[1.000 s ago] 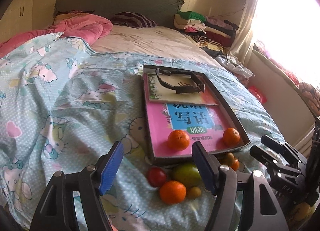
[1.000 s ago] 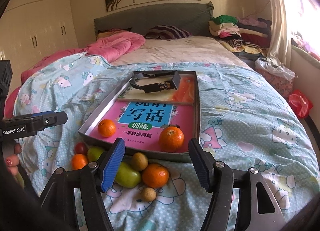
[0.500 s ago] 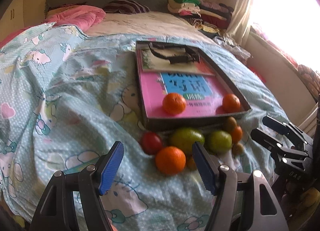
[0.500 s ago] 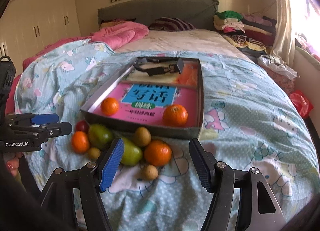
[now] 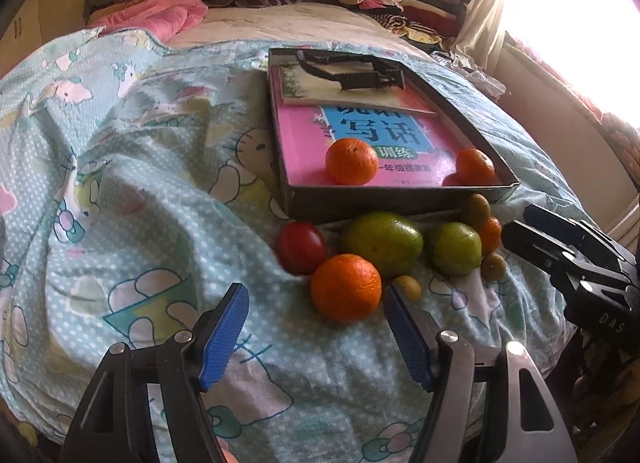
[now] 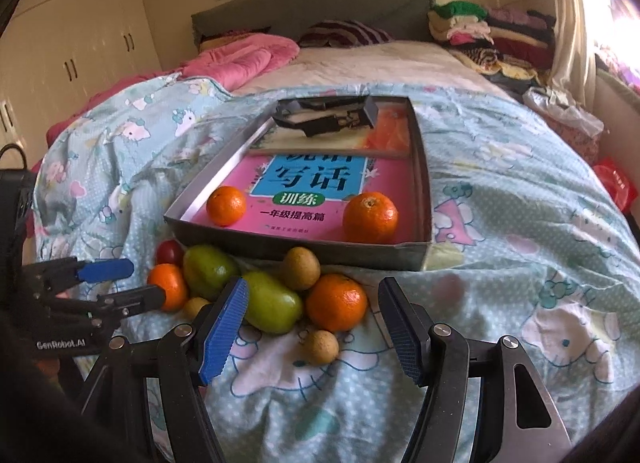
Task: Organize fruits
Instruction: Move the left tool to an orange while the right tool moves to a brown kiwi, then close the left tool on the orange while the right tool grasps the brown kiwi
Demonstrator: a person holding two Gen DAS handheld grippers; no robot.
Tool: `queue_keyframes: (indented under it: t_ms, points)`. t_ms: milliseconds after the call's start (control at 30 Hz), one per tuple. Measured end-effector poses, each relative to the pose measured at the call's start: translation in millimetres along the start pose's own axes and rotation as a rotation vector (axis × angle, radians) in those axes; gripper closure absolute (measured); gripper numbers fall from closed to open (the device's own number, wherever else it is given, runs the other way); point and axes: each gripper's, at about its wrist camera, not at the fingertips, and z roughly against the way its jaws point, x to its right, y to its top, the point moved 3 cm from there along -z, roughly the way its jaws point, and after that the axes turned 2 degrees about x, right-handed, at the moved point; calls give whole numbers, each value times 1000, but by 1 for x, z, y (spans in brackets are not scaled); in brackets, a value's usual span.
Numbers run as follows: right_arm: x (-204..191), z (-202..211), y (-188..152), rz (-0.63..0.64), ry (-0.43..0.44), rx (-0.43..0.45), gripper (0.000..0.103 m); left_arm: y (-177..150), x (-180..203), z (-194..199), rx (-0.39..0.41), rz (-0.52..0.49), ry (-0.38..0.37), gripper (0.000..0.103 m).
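A pile of fruit lies on the blue bedspread in front of a dark tray (image 5: pixel 384 205) (image 6: pixel 304 251). In the left wrist view an orange (image 5: pixel 346 287) sits just ahead of my open, empty left gripper (image 5: pixel 316 315), with a red fruit (image 5: pixel 302 247), two green fruits (image 5: pixel 382 243) and small brown ones behind. In the right wrist view another orange (image 6: pixel 337 302), a green fruit (image 6: pixel 272 307) and a small brown fruit (image 6: pixel 320 346) lie between the fingers of my open, empty right gripper (image 6: pixel 312 319). Two oranges (image 6: pixel 226 205) (image 6: pixel 370 217) rest in the tray on a pink book.
A black frame-like object (image 6: pixel 326 117) lies at the tray's far end. The bed holds a pink quilt (image 6: pixel 240 63) and folded clothes (image 6: pixel 492 35) near the headboard. A red bag (image 6: pixel 614 187) sits by the bed's right side. The bedspread is rumpled on the left.
Both grippers have moved down and closer to the fruit pile. The fruits now appear larger and nearer the fingertips. Both stay open; no fruit has moved.
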Motion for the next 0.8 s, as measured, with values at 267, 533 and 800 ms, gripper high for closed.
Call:
queue_keyframes:
  t_ms: [267,533,800]
  points:
    - [-6,-24,7,10,-4,-38,47,1,5,-2,7,-6,-31,44]
    - [-15,-38,14,73,-1,-54,72,0,9,-5,4,-8,-37,51]
    - [-13,-40,11,60,21,-35,77,0,13,-15,-4,-15,-47,58]
